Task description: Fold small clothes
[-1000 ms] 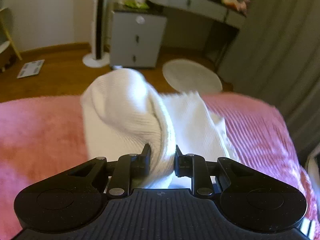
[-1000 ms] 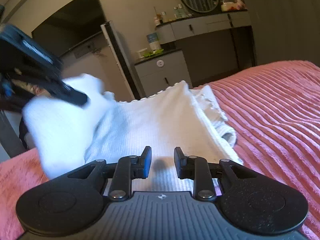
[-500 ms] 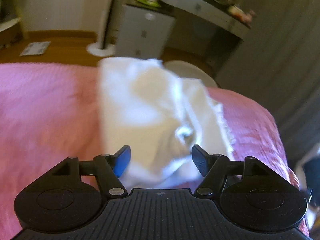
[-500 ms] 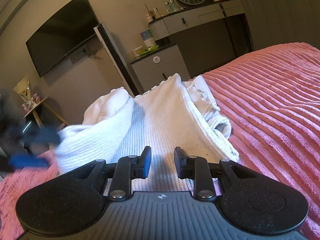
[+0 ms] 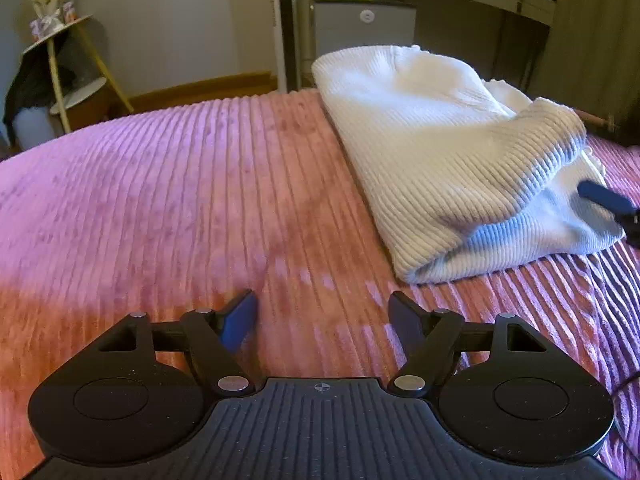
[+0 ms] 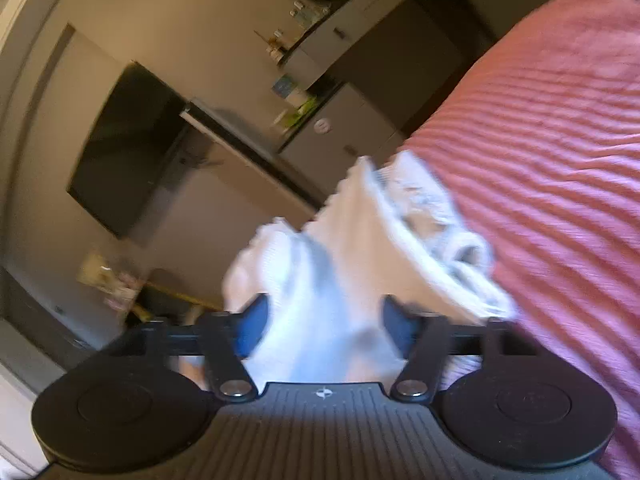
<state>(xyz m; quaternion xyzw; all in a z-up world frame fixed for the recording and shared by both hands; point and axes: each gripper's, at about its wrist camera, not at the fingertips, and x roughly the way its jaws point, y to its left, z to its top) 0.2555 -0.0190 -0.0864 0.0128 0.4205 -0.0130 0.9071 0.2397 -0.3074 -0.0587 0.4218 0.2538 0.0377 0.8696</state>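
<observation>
We see the folded white sweater on the pink bedspread, long axis running from five toward eleven o'clock. Left gripper released over bare bedspread; right gripper just opened, sweater between its jaws.

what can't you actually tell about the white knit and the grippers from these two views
- Right wrist view: motion blur smears the white knit garment, so its folds are unreadable.
- Left wrist view: the right gripper is cut off by the edge.
- Both views: the garment's underside lies hidden against the pink bedspread.
</observation>
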